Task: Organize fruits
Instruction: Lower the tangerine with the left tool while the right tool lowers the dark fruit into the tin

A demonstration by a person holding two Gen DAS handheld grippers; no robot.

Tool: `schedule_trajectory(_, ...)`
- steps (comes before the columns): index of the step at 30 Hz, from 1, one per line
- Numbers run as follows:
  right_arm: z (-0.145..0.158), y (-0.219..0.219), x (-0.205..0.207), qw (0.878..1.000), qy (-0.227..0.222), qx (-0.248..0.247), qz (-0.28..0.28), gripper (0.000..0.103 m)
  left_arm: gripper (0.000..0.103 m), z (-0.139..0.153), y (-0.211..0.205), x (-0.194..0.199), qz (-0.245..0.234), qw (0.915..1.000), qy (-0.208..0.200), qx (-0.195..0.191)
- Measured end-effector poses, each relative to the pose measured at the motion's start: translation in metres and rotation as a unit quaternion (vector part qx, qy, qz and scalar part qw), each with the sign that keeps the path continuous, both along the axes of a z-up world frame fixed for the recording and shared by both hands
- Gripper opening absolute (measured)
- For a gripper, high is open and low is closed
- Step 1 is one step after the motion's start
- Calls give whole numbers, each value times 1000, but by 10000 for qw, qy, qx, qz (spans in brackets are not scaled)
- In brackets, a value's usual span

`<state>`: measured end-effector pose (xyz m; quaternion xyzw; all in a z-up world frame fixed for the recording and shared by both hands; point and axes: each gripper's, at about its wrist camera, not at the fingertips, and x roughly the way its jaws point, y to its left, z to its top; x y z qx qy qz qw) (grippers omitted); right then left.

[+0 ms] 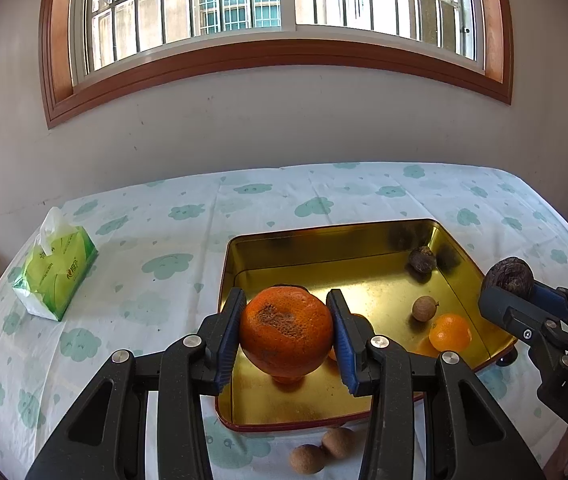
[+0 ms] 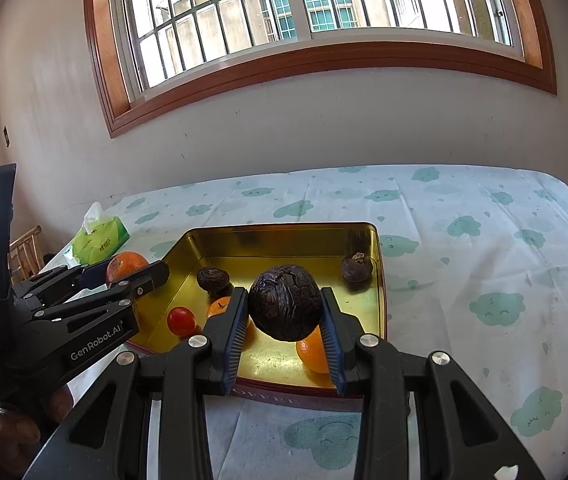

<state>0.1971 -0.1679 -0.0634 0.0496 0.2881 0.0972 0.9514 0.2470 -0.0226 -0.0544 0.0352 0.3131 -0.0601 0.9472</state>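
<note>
Left wrist view: left gripper (image 1: pixel 290 334) pinched a blemished orange (image 1: pixel 286 330) above the gold tin (image 1: pixel 326 236), apparently for depositing; two brown fruits (image 1: pixel 322 451) lay outside on the tablecloth (image 1: pixel 155 240).

Right wrist view: right gripper (image 2: pixel 284 314) clamped a dark wrinkled fruit (image 2: pixel 284 302) over the tin, likewise awaiting release; cherry tomato (image 2: pixel 181 321) lay inside.

Small orange (image 2: pixel 219 307) in the gold tin (image 2: pixel 275 236) mostly hidden behind the right tool (image 2: pixel 284 334), another orange (image 2: pixel 311 354) half covered by its right finger, lid lettering (image 2: pixel 267 399) cut off, hand (image 2: pixel 7 424) partly out of frame
</note>
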Motion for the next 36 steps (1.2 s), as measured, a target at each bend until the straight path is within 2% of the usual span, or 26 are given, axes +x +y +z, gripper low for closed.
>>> schedule_trajectory(36, -12, 3, 22, 9999, 94, 40, -23, 33, 42, -5, 1, 26, -39, 10000, -6, 20)
